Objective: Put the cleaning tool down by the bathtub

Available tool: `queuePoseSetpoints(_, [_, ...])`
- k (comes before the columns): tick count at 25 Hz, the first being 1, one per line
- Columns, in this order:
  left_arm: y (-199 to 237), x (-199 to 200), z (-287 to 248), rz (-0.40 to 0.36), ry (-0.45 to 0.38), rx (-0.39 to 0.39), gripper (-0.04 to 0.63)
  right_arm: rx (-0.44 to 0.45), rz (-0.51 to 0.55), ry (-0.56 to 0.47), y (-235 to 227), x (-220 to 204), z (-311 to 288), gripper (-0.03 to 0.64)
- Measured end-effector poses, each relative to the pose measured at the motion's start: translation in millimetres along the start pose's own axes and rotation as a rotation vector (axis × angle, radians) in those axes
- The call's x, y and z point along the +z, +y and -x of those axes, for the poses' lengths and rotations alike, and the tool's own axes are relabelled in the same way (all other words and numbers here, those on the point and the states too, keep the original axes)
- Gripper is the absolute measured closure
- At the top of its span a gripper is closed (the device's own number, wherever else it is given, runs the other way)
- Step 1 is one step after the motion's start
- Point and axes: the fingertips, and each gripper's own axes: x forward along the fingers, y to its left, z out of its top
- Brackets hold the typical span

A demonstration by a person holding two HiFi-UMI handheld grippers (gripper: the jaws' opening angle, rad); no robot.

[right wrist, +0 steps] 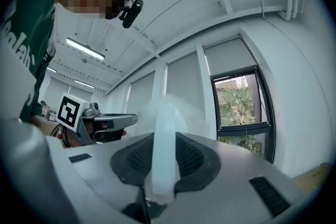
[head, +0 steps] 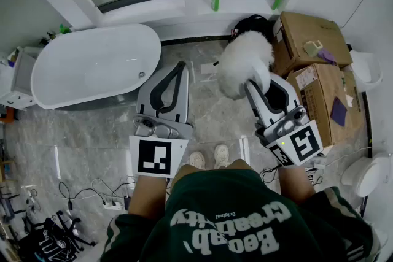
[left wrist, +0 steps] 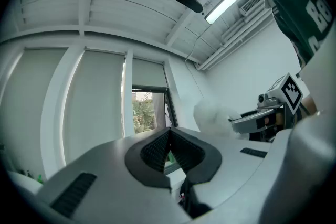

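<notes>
Carry step: right claw [head: 258, 84] clamped on pale handle of cleaning tool [head: 242, 61], fluffy head forward, mid-air, well right of bathtub [head: 92, 70]. Left claw [head: 175, 70] pinched together, empty. Next: swing left, lower onto floor [head: 209, 116] beside tub, release

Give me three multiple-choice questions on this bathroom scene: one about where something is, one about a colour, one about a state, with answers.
1. Where is the white oval bathtub in the head view?
A. upper left
B. lower right
C. bottom centre

2. What colour is the fluffy head of the cleaning tool?
A. green
B. white
C. purple

3. What state is the right gripper in?
A. open and empty
B. shut on the tool's pale handle
C. lying on the floor

Answers:
1 A, the tub sits at the upper left, by the wall.
2 B, the fluffy head is white.
3 B, the right gripper view shows the handle clamped between the pads.
</notes>
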Motion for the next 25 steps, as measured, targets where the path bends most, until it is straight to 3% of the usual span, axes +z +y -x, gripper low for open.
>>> queuePoseSetpoints(8, [-12.6,5.4,-3.6,-0.018,-0.004,-0.001,0.588,0.007,-0.054,-0.014,-9.2,-3.6,8.5,0.522])
queuePoseSetpoints(25, [-35.3,13.2,-38.0,-0.050,-0.011,0.049,0.588,0.039,-0.057,-0.026,-54.7,-14.8,10.8,0.522])
